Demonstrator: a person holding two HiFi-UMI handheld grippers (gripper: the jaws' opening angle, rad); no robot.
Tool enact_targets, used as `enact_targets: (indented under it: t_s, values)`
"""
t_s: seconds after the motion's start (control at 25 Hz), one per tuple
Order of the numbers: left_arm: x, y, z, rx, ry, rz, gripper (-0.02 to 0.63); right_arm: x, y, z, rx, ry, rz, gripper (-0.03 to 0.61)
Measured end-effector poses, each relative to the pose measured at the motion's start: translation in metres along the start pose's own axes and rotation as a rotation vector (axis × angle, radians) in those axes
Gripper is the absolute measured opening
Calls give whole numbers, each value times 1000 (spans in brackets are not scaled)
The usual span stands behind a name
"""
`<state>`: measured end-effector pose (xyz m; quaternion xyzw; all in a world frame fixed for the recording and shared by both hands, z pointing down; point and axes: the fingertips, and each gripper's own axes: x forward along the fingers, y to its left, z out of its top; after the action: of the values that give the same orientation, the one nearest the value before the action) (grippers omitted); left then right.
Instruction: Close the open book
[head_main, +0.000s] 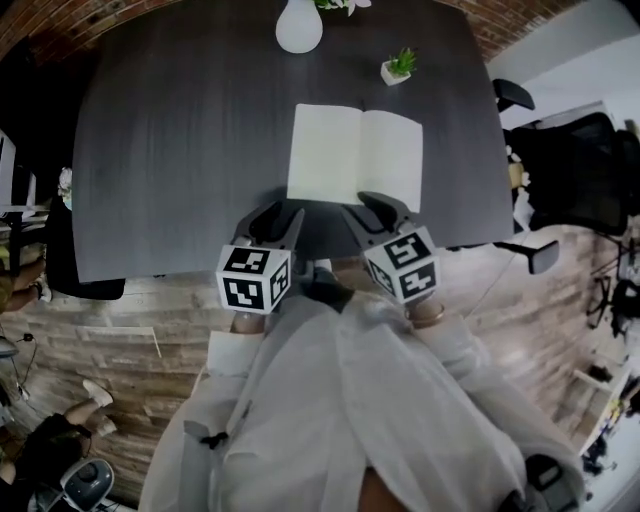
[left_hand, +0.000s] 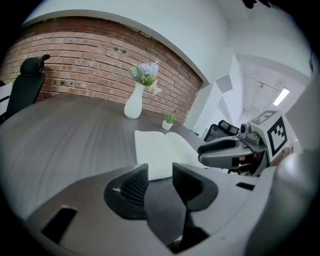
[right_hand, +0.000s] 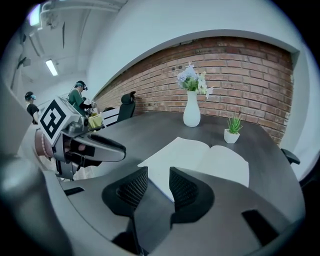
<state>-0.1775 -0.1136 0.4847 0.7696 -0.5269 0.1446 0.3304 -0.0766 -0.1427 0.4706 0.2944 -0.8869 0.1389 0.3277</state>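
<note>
Both claws are released. The left gripper and the right gripper each hold their 2 jaws apart with nothing between the pads. Only the table and the book show through the gaps.

Working down by size, the dark table fills the space in front of the person. The open book lies flat on it, toward the near edge and a little to the person's right. Its 2 pale pages face up. The spine runs straight away from the person, so the book's wide span lies left to right across both claws.

The left page sits directly beyond the left gripper, whose gap frames that page's near corner in the left gripper view. The right page sits directly beyond the right gripper. From the head view, the right gripper's tips reach the book's near edge, while the left gripper's stop just short of it. Whether either one touches the paper cannot be told.

Behind the book and well apart from it stand 1 white vase and 1 small potted plant.

Closing probably means catching 1 page's outer edge and swinging it over the spine onto the other page. Each claw faces its own half, and the right one looks slightly nearer.
</note>
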Motion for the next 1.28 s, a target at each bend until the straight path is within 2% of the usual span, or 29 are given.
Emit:
enact_targets:
  t_s: [0.56, 0.72, 1.28]
  values:
    - [5, 24, -10, -110, -13, 24, 137, 35, -3, -11, -123, 117, 39, 119]
    - [8, 28, -12, -122, -13, 27, 137, 44, 0, -11, -168, 153, 45, 143]
    - [12, 40, -8, -129, -11, 16, 138, 72, 13, -23, -382, 251, 67, 167]
